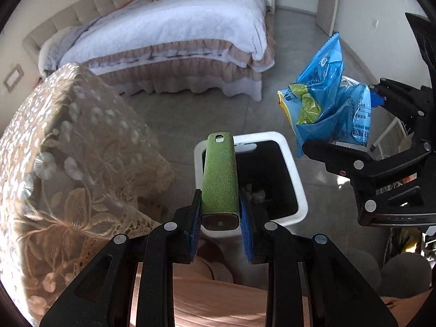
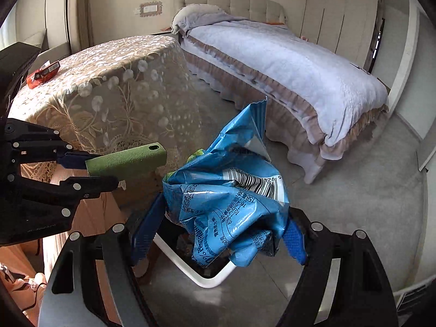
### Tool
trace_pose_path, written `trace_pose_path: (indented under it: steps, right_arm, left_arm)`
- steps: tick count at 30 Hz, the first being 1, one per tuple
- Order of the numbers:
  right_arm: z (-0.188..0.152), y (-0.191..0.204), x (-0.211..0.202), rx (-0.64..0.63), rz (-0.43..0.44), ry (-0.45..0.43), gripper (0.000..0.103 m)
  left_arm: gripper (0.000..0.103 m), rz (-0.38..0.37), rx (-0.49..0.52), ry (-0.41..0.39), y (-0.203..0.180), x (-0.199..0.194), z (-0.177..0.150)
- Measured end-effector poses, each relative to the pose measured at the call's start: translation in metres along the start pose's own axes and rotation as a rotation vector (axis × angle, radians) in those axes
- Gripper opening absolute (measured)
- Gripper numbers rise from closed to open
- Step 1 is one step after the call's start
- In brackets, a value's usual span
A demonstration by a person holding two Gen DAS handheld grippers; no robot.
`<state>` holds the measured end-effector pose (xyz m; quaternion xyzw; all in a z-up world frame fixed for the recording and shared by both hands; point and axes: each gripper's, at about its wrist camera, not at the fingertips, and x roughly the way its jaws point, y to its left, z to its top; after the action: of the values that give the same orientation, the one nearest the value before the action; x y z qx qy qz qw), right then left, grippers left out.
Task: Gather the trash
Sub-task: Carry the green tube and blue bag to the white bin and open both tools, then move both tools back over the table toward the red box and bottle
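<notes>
My left gripper (image 1: 220, 212) is shut on a green rectangular bar (image 1: 219, 174) with a hole at its far end, held above the white trash bin (image 1: 295, 179). The bar also shows in the right wrist view (image 2: 128, 160), with the left gripper (image 2: 90, 173) at the left. My right gripper (image 2: 218, 234) is shut on a crumpled blue snack bag (image 2: 231, 190), held over the bin's white rim (image 2: 201, 279). In the left wrist view the bag (image 1: 327, 95) and right gripper (image 1: 351, 147) are to the right of the bin. Crumpled trash lies inside the bin.
A table with a lace cloth (image 1: 68, 150) stands left of the bin; a red packet (image 2: 43, 73) lies on it. A bed (image 1: 174, 35) with a lilac cover fills the far side. Grey floor (image 2: 354, 204) lies between bed and bin.
</notes>
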<state>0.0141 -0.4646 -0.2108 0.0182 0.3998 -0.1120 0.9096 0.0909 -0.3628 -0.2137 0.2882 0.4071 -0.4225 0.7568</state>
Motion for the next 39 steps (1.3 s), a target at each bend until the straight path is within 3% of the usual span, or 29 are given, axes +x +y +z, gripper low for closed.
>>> trace_pose_path:
  steps: [10,15,16,17,18,20,23,39]
  right_arm:
    - [-0.016,-0.015,0.050,-0.039,-0.015,0.116,0.078]
    - [-0.029,-0.018,0.072,-0.146,-0.020,0.166,0.081]
    - [-0.032,-0.018,0.075,-0.175,-0.015,0.184,0.085]
    - [-0.036,-0.017,0.078,-0.216,-0.030,0.192,0.092]
    - [-0.038,-0.017,0.080,-0.236,-0.040,0.194,0.099]
    - [-0.043,-0.017,0.085,-0.258,-0.050,0.219,0.099]
    - [-0.043,-0.016,0.085,-0.255,-0.046,0.226,0.099]
    - [-0.027,-0.003,0.065,-0.280,-0.062,0.150,0.099]
  left_arm:
    - [0.025,-0.053,0.070,0.150,-0.011,0.067,0.009]
    - [0.026,-0.089,0.108,0.212,-0.015,0.092,0.012]
    - [0.033,-0.112,0.122,0.232,-0.016,0.097,0.013]
    - [0.074,-0.126,0.133,0.250,-0.017,0.100,0.012]
    - [0.099,-0.112,0.144,0.251,-0.018,0.102,0.011]
    - [0.098,-0.072,0.180,0.233,-0.023,0.103,0.008]
    - [0.098,-0.071,0.197,0.236,-0.027,0.103,0.006]
    - [0.098,-0.037,0.145,0.165,-0.012,0.069,0.007]
